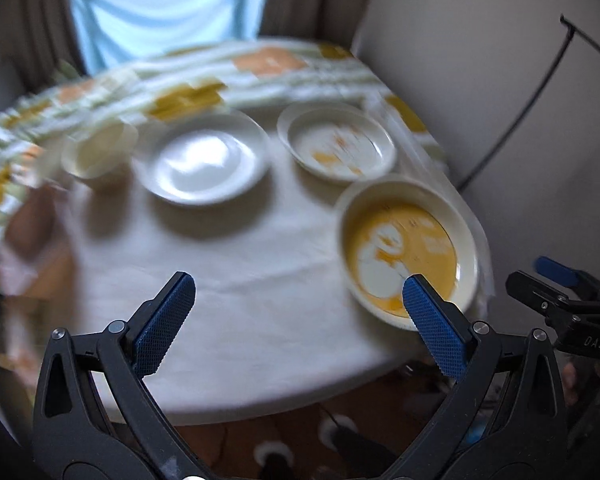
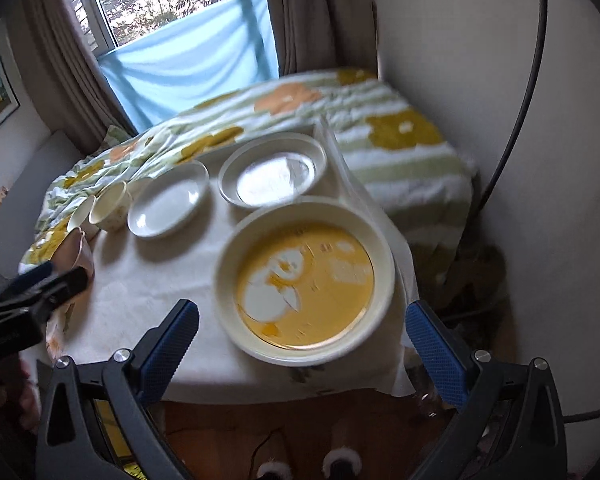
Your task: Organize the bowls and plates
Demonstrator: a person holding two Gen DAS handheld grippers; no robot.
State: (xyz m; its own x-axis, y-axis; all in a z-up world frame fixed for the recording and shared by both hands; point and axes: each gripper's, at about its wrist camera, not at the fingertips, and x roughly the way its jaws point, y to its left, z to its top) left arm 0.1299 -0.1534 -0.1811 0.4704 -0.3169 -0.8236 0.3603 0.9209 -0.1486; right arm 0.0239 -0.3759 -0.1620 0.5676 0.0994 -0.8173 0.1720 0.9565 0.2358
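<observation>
A yellow-patterned plate (image 1: 404, 250) (image 2: 306, 280) sits at the table's near right. A patterned shallow dish (image 1: 336, 142) (image 2: 274, 172) lies behind it, a plain white plate (image 1: 204, 160) (image 2: 168, 204) to its left, and cream cups (image 1: 98, 148) (image 2: 110, 202) further left. My left gripper (image 1: 298, 308) is open and empty above the near table edge, its right finger over the yellow plate's rim. My right gripper (image 2: 302, 338) is open and empty, its jaws standing either side of the yellow plate's near rim. Each gripper shows at the other view's edge (image 1: 564, 304) (image 2: 32, 296).
The small table has a white cloth (image 1: 228, 264) (image 2: 140, 280). A bed with a flowered blanket (image 1: 188, 80) (image 2: 380, 140) stands behind it. A wall (image 2: 480, 80) with a black cable (image 2: 528, 80) is close on the right. A pink cup (image 2: 78, 250) is at the left edge.
</observation>
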